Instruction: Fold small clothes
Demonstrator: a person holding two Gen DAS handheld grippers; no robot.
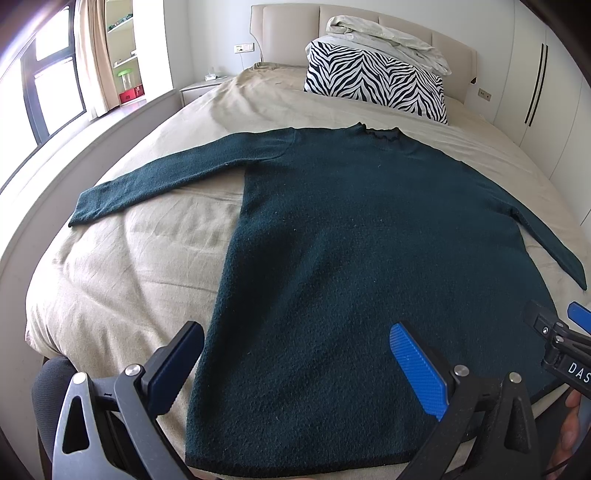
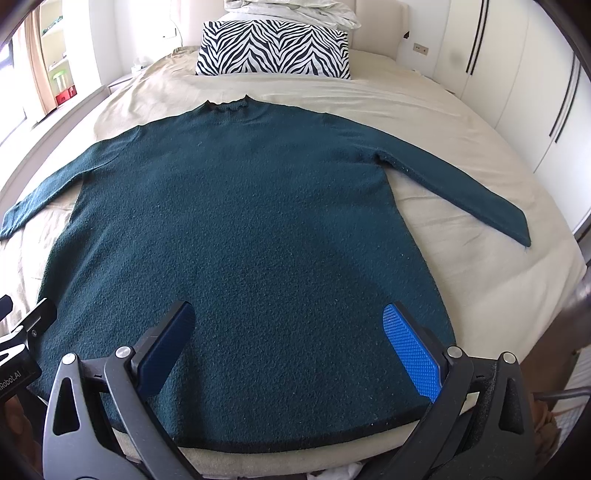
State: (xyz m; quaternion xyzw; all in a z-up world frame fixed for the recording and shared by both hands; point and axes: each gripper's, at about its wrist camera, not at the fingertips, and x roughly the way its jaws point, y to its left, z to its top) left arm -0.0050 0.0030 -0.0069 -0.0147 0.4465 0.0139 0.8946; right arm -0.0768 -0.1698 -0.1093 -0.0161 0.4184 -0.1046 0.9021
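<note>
Holding both tools above the near edge of the bed (image 1: 122, 258), I had each one spread wide and gripping nothing. My left gripper (image 1: 295, 369) hung over the bottom hem of the sweater (image 1: 351, 240), its dark finger past the sweater's left side and over the sheet, its blue finger over the knit. My right gripper (image 2: 291, 347) hovered over the same hem further right, both fingers above the fabric; whether either touched the cloth, I could not tell. In the left view my right tool showed at the right border, with part of my hand (image 1: 570, 424) below it.

The sweater, dark green, lay flat on the beige sheet, hem nearest me, collar pointing away, both sleeves stretched out and angled down to the sides. Beyond the collar sat a zebra-striped pillow (image 2: 273, 48) with a crumpled pale blanket (image 1: 388, 40) on top, against the padded headboard (image 1: 288, 33).
</note>
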